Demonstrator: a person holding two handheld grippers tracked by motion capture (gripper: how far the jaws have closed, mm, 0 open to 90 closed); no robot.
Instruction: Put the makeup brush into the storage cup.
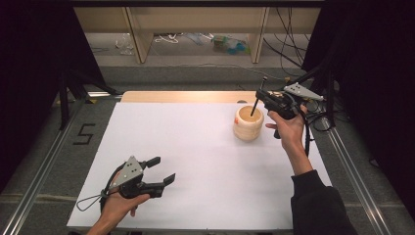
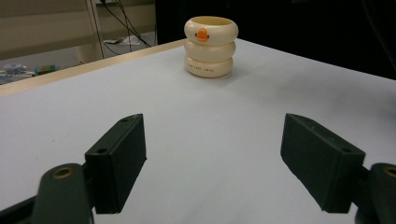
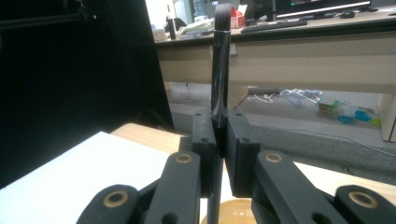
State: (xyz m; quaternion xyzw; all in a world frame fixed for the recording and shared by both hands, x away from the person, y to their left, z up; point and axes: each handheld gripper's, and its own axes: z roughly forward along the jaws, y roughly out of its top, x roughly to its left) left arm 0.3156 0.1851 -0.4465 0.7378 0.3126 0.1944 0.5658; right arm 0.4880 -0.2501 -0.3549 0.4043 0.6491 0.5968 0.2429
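Clearly mid-task: the left gripper (image 1: 164, 170) idles near the table's front edge, its matte black jaws wide apart and empty, while the right gripper (image 1: 260, 98) clamps a slim glossy black brush (image 3: 220, 70) whose lower end dips inside the cream ringed wooden holder (image 1: 248, 123); releasing remains.

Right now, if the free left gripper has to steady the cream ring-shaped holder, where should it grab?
Probably the holder's side wall, at a groove between rings, approached level from the left gripper's open side. The right gripper and its brush occupy the opening above.
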